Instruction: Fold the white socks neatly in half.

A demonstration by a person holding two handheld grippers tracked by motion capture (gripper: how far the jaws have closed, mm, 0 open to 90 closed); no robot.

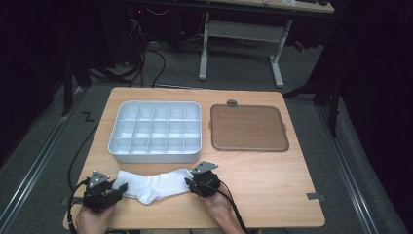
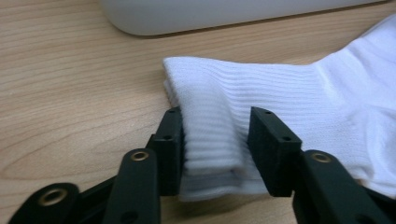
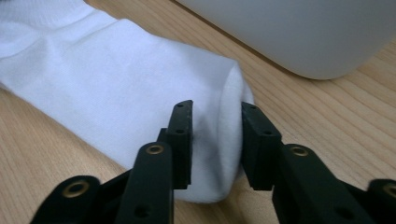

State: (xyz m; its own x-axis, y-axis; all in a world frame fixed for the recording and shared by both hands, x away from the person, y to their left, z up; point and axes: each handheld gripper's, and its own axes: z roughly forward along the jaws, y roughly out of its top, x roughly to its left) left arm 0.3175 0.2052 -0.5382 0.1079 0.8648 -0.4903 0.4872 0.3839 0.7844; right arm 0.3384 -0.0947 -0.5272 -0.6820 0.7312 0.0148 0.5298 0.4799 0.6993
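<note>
Left tool (image 2: 215,149) pinches ribbed cuff of white sock (image 1: 155,185), right tool (image 3: 215,144) nips toe end; sock flat on desk (image 1: 272,185), just before divided tray (image 1: 155,155). Lift both evenly, keep taut, clear tray wall.

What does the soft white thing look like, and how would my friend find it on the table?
Look at the wooden table, at the edge nearest the person, in front of the white divided tray. There lies a white sock, stretched sideways between the left gripper and the right gripper. It is the only soft, ribbed cloth thing; the tray and brown lid are hard.
</note>
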